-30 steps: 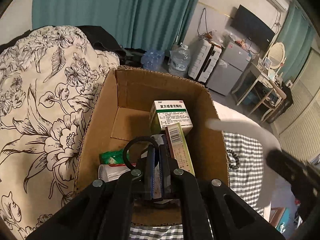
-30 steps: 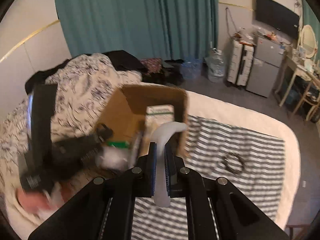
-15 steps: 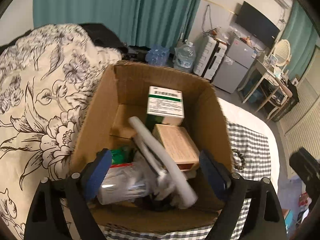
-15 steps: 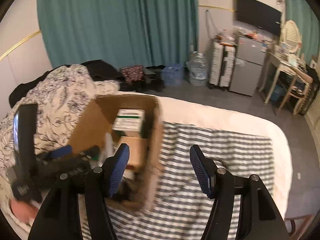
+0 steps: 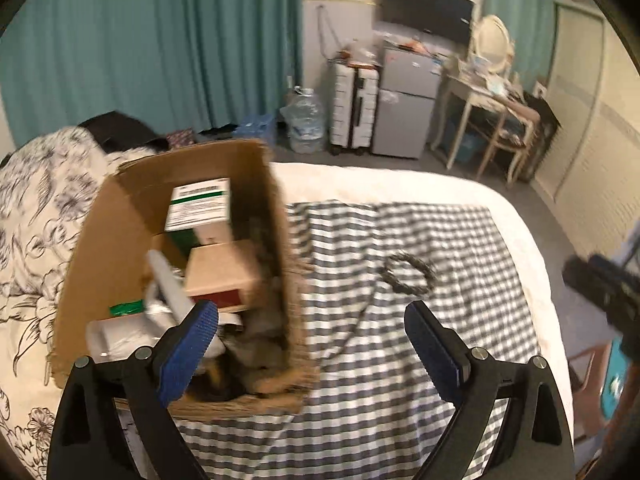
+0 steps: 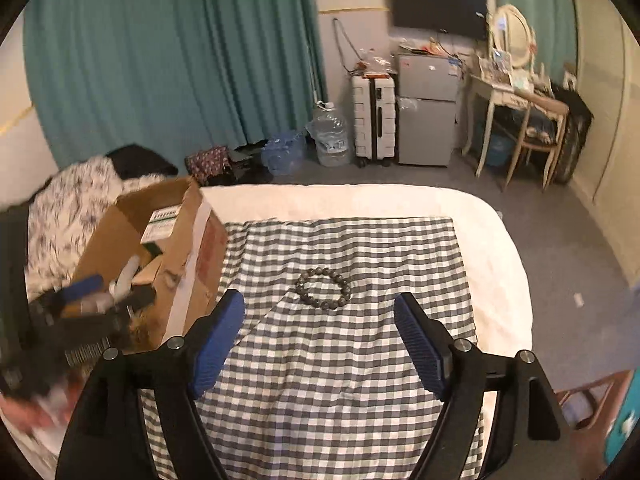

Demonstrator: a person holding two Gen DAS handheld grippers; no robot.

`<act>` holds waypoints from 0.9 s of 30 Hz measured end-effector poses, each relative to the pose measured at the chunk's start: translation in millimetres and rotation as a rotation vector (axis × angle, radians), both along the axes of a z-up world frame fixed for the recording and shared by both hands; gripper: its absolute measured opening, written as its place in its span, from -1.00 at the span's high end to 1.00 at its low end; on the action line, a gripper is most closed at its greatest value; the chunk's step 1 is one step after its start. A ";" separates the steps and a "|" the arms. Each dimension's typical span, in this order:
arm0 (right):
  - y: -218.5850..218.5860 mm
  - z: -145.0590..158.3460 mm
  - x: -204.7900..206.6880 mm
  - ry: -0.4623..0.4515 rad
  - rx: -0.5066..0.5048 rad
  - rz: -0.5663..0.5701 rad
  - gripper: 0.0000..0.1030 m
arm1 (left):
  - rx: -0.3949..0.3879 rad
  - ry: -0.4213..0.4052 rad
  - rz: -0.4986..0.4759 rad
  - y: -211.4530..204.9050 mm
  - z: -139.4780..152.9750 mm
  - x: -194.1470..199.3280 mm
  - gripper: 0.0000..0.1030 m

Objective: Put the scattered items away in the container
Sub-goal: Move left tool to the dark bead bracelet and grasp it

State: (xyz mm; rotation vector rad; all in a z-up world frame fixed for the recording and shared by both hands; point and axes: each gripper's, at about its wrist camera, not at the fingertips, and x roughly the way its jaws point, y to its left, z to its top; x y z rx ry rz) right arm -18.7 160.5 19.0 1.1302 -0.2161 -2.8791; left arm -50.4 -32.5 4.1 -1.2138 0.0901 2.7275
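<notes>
Right gripper (image 6: 318,340): jaws wide apart, holding nothing. Left gripper (image 5: 310,346): likewise spread, empty. Bead bracelet (image 6: 323,287) lies flat on the checked cloth (image 6: 340,380) at 12 o'clock, just beyond the right fingertips, apart from them. Cardboard box (image 6: 188,248) at 10 o'clock, already holding cartons. Risk: pads may pinch cloth with the beads, or the round beads may roll out. Box bottom blurred; contents there unreadable.

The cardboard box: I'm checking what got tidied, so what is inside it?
Inside the cardboard box: a white-and-green medicine carton, a tan box, a grey tube, something green. Whatever lies beneath them is covered.
</notes>
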 end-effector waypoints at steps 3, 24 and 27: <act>17.2 -6.0 -3.0 -0.003 -0.014 -0.013 -0.59 | -0.003 -0.029 0.000 19.1 -9.4 -0.7 -0.90; 141.0 -64.0 -34.1 -0.137 -0.106 -0.238 -0.77 | -0.026 -0.067 -0.024 151.3 -121.6 -64.5 -1.00; 154.3 -67.6 -34.8 -0.142 -0.133 -0.258 -0.77 | -0.082 -0.052 0.011 159.2 -140.7 -81.0 -1.00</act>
